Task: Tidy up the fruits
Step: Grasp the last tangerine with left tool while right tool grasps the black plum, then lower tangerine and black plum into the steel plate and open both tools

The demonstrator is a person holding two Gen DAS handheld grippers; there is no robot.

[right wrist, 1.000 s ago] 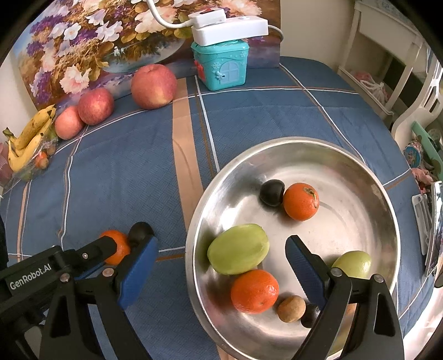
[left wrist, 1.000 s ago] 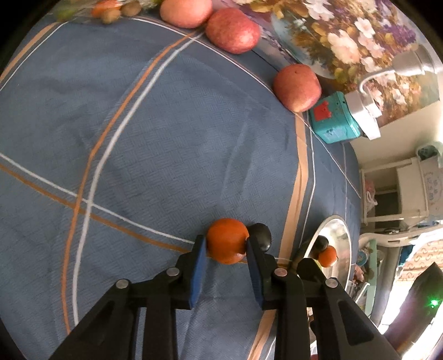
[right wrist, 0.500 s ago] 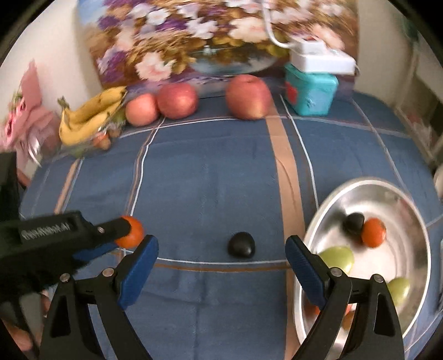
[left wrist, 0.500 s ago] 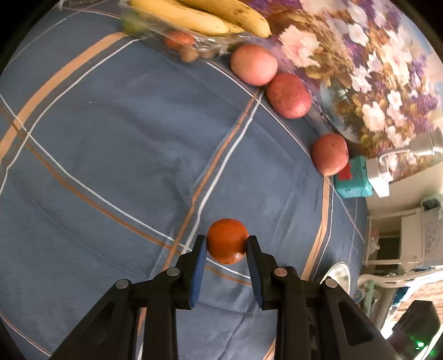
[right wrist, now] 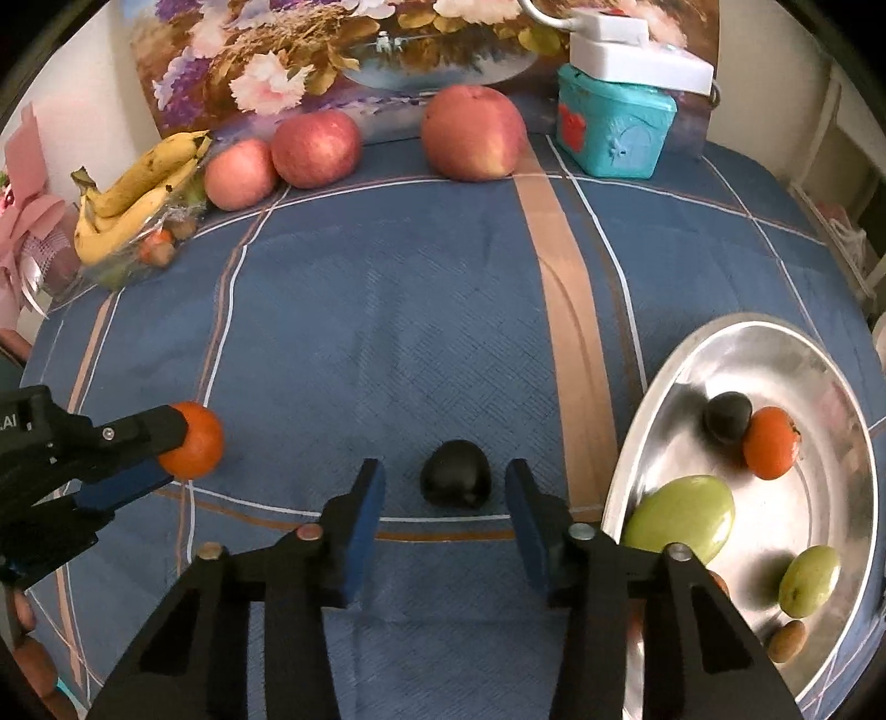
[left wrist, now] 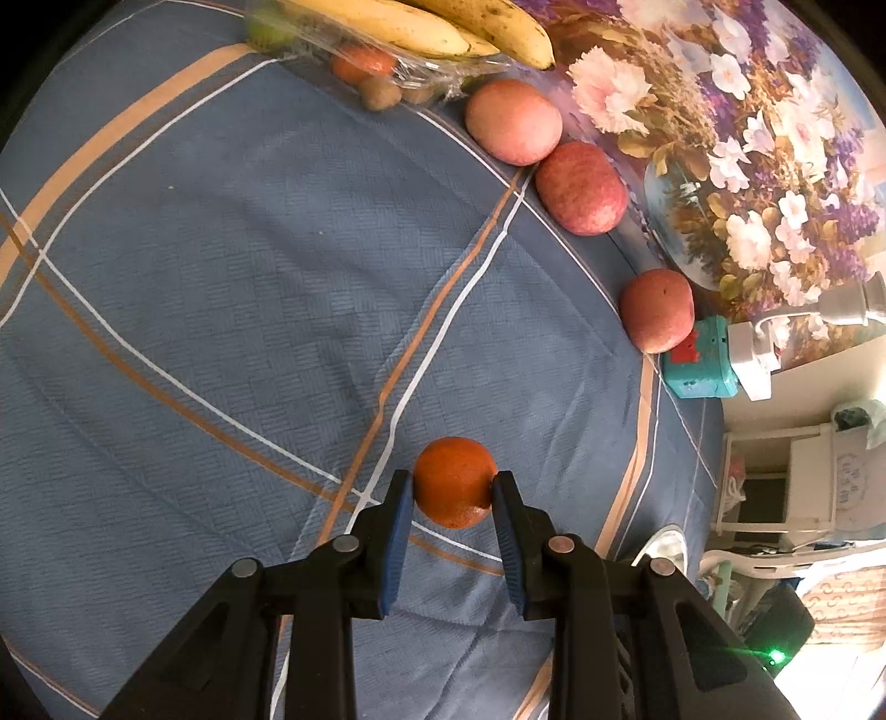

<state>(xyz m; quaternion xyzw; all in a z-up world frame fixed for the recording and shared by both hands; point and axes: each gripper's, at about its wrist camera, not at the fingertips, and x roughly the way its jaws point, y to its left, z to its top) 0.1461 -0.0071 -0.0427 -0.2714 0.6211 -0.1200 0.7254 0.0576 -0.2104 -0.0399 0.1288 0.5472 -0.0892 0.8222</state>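
The left claw [left wrist: 453, 498] grips a small orange fruit [left wrist: 455, 481] between its blue pads, held over the blue checked cloth [left wrist: 221, 310] that covers the surface. From the right wrist view the same orange [right wrist: 192, 440] and claw sit at the left, well apart from the steel bowl [right wrist: 681, 360] at the right edge.

The right claw [right wrist: 446, 495] stands open, its pads either side of a dark plum [right wrist: 457, 482] that lies on the cloth, touching neither pad. Just right of it the bowl's rim comes close to the right-hand finger. In the bowl lie a second dark plum [right wrist: 726, 416] touching an orange fruit [right wrist: 771, 442], a large green fruit [right wrist: 682, 520], a smaller green one [right wrist: 809, 580] and a brown one [right wrist: 786, 641] near the rim.

Along the far edge, against a flower painting [right wrist: 343, 50], stand three red apples [right wrist: 473, 133] [right wrist: 315, 147] [right wrist: 239, 173], a teal box [right wrist: 614, 133] with a white device [right wrist: 637, 55] on top, and a bunch of bananas [right wrist: 133, 194] over a clear packet of small fruit [right wrist: 152, 249].

Between that row and the claws the middle of the cloth lies open. At the right the cloth drops away at the surface's edge just beyond the bowl.
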